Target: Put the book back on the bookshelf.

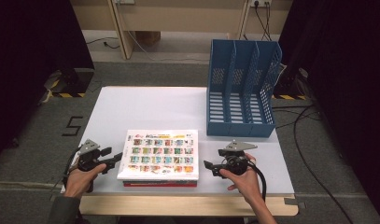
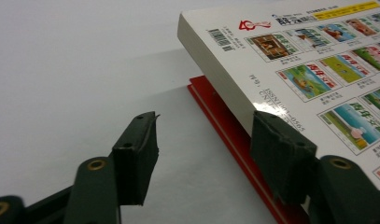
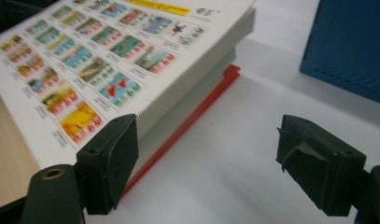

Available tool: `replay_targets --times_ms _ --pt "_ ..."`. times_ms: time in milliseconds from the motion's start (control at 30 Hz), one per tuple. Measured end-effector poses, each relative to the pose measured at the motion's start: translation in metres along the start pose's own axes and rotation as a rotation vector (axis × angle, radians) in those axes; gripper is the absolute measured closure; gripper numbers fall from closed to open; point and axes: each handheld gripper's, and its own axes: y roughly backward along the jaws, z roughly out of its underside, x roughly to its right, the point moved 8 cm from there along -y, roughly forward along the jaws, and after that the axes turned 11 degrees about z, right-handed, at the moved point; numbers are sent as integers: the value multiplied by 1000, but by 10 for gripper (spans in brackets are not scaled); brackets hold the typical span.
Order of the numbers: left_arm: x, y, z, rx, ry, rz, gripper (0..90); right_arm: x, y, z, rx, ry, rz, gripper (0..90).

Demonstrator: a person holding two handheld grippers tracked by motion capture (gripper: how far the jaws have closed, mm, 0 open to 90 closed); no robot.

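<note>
Ok so the stack first: the white glossy paperback with a grid of little colourful pictures on its cover (image 1: pixel 159 154) lies flat and face up near the front edge of the white table top (image 1: pixel 145 107), between the two grippers. It covers nearly all of the thin red-covered book (image 1: pixel 159 184) under it, so just a red strip peeks out along the near side in the high view. In the right gripper view there looks to be another pale book sandwiched between the two, but I honestly can't tell for sure. The print on the cover is too small to read, and both gripper views cut the cover off at the frame edge. Its long axis runs left to right, parallel to the table's near edge, with the header strip along the far side. The left gripper (image 1: pixel 116 158) sits just beside the stack's left end, jaws apart with bare table in the gap, and one jaw hides a bit of the book's edge in its own view. The right gripper (image 1: pixel 208 167) is at the right end, jaws spread wide and holding nothing. The blue plastic three-slot file rack (image 1: pixel 241 88) stands behind it at the far right
</note>
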Motion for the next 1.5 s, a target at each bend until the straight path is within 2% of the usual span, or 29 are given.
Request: replay_targets --times_ms 67,100,133,167,200,367,567,667,733,800,833,900,933,967,1000,1133,1200,1267,1300,1367,1400,1433,1500 --pt "1 -2 -2 -9 -16 -3 369 -1 -2 -2 1 -19 -17 215" --pt "1 -5 -2 -6 -6 -4 350 0 -3 -2 0 -23 -17 213" --pt "1 -5 -2 -6 -6 -4 350 0 -3 -2 0 -23 -17 213" --pt "4 -7 -3 -12 -23 -3 353 -2 -5 -2 -6 -29 -37 211" --pt "4 -7 -3 -12 -23 -3 353 -3 -5 -2 -10 -34 -45 210" --pt "11 -11 -6 -31 -72 -22 352 -9 -13 -2 -30 -47 -81 204" --pt "13 -13 -8 -46 -73 -24 338 -15 -22 -3 -54 -48 -109 189" --pt "17 -17 -9 -52 -83 -17 346 -18 -28 -4 -70 -83 -140 187" --pt "20 -19 -10 -59 -95 -13 347 -18 -32 -5 -76 -87 -135 134" --pt "20 -20 -10 -58 -91 -12 343 -16 -34 -5 -89 -117 -142 124" --pt "20 -20 -10 -57 -89 -12 336 -14 -37 -3 -106 -147 -167 109" --pt "20 -20 -10 -57 -88 -12 336 -14 -39 -3 -113 -161 -182 115" --pt "21 -21 -10 -57 -86 -8 336 -15 -43 -3 -113 -204 -244 155" --pt "21 -21 -10 -57 -86 -8 337 -15 -43 -3 -113 -204 -244 155" --pt "22 -21 -10 -59 -89 -8 337 -18 -48 -5 -119 -224 -270 169" --pt "22 -22 -10 -57 -81 5 336 -17 -49 -9 -119 -216 -258 185" --pt "23 -22 -10 -56 -80 4 337 -16 -47 -11 -105 -208 -243 258" --pt "23 -22 -10 -56 -76 9 352 -16 -38 -20 -69 -116 -205 382" --pt "23 -23 -10 -54 -70 12 352 -16 -38 -20 -69 -116 -205 382" --pt "25 -23 -10 -51 -72 15 372 -21 -32 -28 -35 -120 -243 382" --pt "27 -23 -10 -51 -81 20 432 -24 -29 -33 -29 -106 -271 415" --pt "28 -23 -10 -49 -84 21 432 -24 -29 -33 -29 -106 -271 415" --pt "30 -23 -10 -49 -98 15 458 -23 -33 -36 -42 -109 -281 473"
